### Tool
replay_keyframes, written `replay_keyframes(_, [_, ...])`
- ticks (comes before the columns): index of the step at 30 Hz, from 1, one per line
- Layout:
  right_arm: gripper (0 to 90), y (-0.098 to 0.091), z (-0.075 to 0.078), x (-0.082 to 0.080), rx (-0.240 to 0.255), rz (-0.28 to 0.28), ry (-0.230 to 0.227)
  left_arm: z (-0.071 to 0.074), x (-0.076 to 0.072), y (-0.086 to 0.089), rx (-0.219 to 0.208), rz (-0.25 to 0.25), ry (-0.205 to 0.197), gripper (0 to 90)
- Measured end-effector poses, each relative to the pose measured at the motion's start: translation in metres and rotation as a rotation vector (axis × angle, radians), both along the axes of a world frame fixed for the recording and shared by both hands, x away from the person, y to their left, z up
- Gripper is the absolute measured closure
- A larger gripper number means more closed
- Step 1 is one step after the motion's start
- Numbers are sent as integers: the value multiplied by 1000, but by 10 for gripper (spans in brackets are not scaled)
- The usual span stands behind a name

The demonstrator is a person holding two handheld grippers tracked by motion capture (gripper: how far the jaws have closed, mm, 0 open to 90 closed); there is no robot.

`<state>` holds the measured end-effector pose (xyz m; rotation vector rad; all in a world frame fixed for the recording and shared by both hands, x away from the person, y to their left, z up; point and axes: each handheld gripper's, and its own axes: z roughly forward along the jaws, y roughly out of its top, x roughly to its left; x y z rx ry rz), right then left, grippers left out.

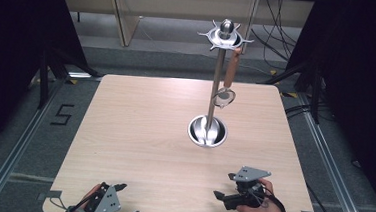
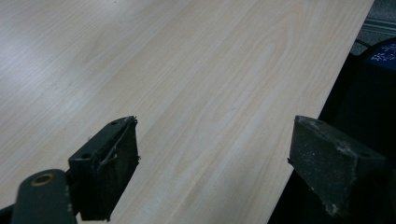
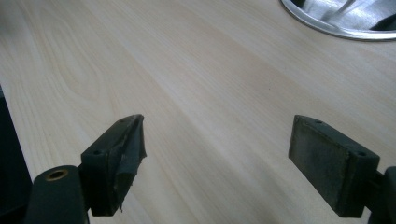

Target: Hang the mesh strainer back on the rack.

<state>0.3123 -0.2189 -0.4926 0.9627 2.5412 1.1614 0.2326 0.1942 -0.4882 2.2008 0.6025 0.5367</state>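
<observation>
A steel utensil stand (image 1: 217, 78) rises from a round base dish (image 1: 207, 131) right of the table's middle, its hook ring at the top. One utensil with a brown wooden handle (image 1: 231, 69) and a small round metal head (image 1: 224, 98) hangs from that ring. My right gripper (image 1: 224, 186) rests near the front right of the table in a hand, jaws wide apart with nothing between them; in the right gripper view (image 3: 215, 158) bare wood lies between its pads and the base dish rim (image 3: 336, 29) shows at top right. My left gripper (image 1: 126, 202) sits at the front left edge, likewise open (image 2: 215, 163) over the table's edge.
The light wooden table (image 1: 144, 133) stands on a grey floor with metal rails at both sides. Cables trail at the back right behind the table. A dark drop-off lies past the table's edge (image 2: 299, 154) in the left gripper view.
</observation>
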Motion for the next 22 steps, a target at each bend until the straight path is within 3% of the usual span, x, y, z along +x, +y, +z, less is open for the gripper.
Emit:
replay_keyframes(9, [172, 2, -1, -1, -6, -10, 12, 0, 0, 0, 10, 0, -2, 151])
replay_keyframes(22, [174, 1, -1, 1, -16, -10, -10, 0, 0, 0, 3, 1, 3, 151])
